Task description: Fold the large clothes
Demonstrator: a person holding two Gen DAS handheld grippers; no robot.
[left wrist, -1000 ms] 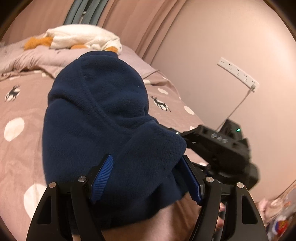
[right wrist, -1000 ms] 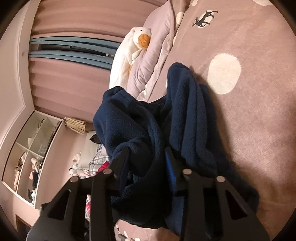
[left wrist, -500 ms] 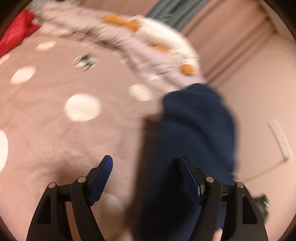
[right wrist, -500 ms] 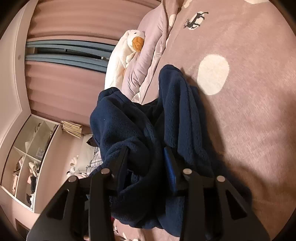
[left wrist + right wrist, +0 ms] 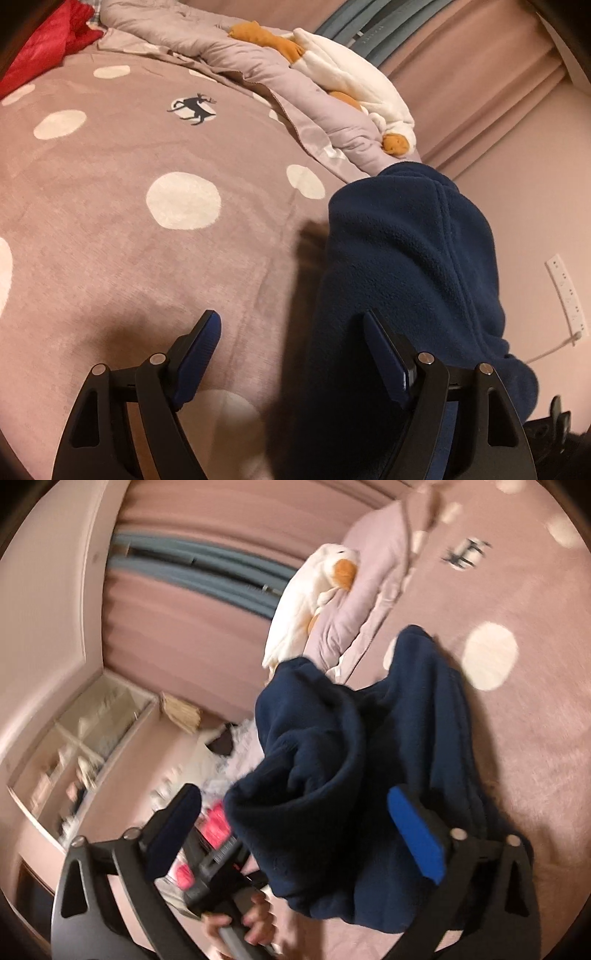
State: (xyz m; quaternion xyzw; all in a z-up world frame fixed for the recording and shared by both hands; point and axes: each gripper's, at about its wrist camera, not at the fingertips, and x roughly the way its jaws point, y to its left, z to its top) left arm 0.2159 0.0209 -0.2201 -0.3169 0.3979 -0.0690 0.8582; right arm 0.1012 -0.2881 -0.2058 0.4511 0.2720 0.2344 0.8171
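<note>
A navy fleece garment (image 5: 406, 266) lies bunched on the pink spotted bedspread (image 5: 147, 258), near the bed's right edge. My left gripper (image 5: 291, 332) hovers open just left of it. The right finger rests by the fleece's edge and the left finger is over bare bedspread. In the right wrist view the fleece (image 5: 332, 794) sits loosely between the fingers of my right gripper (image 5: 295, 794). Those jaws are opening wide and neither pad presses the cloth. A hand (image 5: 255, 923) holds the left gripper's handle below the fleece.
A white and orange plush duck (image 5: 351, 74) lies on a crumpled lilac quilt (image 5: 258, 62) at the head of the bed. Red cloth (image 5: 44, 48) is at the far left. A power strip (image 5: 565, 291) hangs on the wall. A cubby shelf (image 5: 74, 746) stands beside the bed.
My left gripper has left the fleece bundle, swinging to its left and rolling. My right gripper's jaws have sprung wide apart, letting go of the fleece, and it has lifted slightly.
</note>
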